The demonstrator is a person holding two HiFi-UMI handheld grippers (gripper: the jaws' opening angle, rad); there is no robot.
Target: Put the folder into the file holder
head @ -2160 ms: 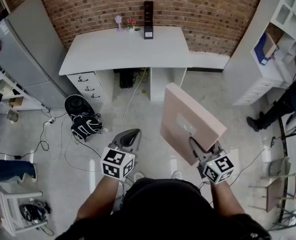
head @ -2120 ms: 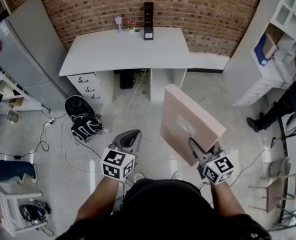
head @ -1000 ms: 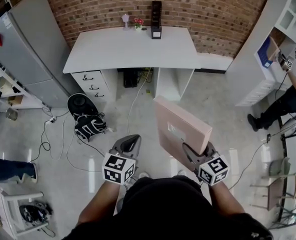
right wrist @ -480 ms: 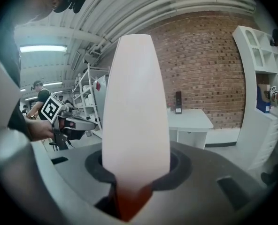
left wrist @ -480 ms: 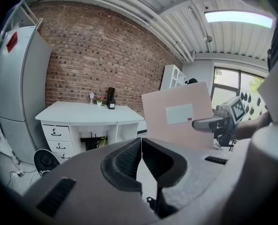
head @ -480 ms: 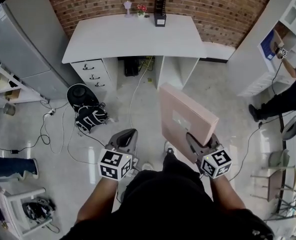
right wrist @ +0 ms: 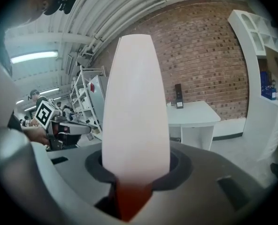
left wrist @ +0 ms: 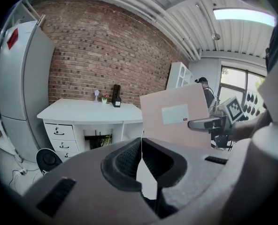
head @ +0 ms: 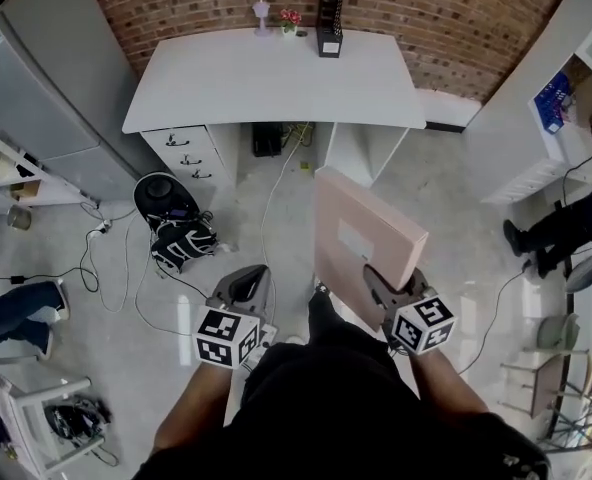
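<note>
Overhead, my right gripper (head: 381,286) is clamping the pink folder (head: 361,243) upright, the file holder (head: 329,16) lying well ahead on the desk (head: 276,78); left gripper view, my left gripper (left wrist: 141,156) is sitting closed, empty; right gripper view, the holder is showing right of the folder's edge.

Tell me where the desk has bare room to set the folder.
The desk is bare from its front edge up to the back row. Only the back edge is crowded: file holder, flowers, a small ornament. On the floor, cables and a black bag lie left of the approach.
</note>
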